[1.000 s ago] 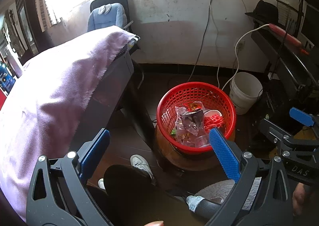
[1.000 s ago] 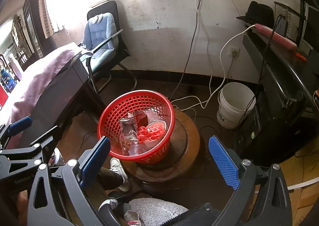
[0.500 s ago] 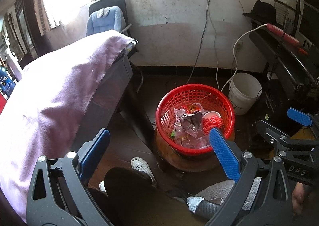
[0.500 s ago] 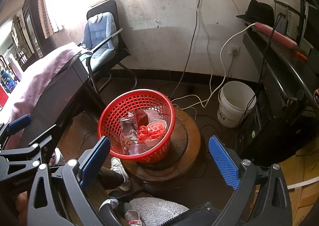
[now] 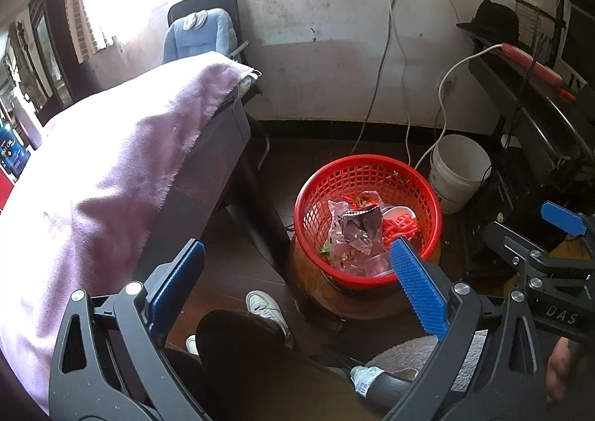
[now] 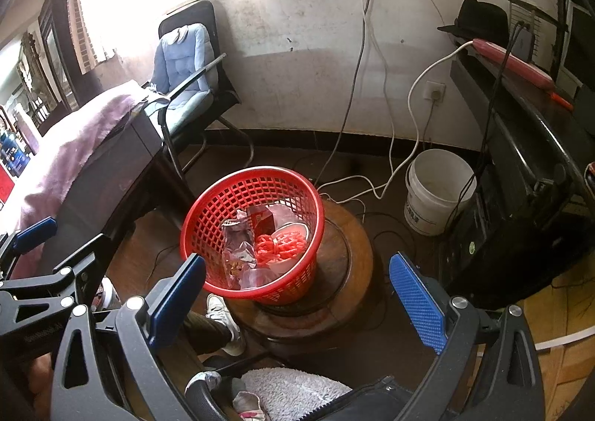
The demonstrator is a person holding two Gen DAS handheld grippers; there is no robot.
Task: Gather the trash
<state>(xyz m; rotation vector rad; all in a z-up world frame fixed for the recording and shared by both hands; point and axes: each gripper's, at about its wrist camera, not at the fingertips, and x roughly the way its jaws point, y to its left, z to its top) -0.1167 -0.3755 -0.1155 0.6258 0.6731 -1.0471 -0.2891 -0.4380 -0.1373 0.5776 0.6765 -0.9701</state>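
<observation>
Trash sits heaped in a red plastic basket at centre-right of the left wrist view: a crinkled foil wrapper, clear film and a tangle of red mesh-like material, all light and crushable. The lattice-walled basket rests on a round wooden stool, beside a table draped in a fuzzy purple cloth filling the left of the frame. The left gripper hangs at the bottom with its blue ribbed pads spread wide and nothing between them. The right gripper juts in at the right edge, too side-on here to read its spread. A white shoe shows low in the middle, a white bucket at mid-right.

From the right wrist view, the basket stands at centre, its rim round and its walls pierced, the foil wrapper and red tangle plain inside. The stool gleams dark and polished. The right gripper sits low in the frame, pads wide apart and empty; the left gripper pokes in at the lower left edge. A padded blue chair stands upper left.

Both tools being empty over a basket already loaded, the drop-off step looks finished; the next move would likely call for seeking any remaining litter, none of which appears in either view.
</observation>
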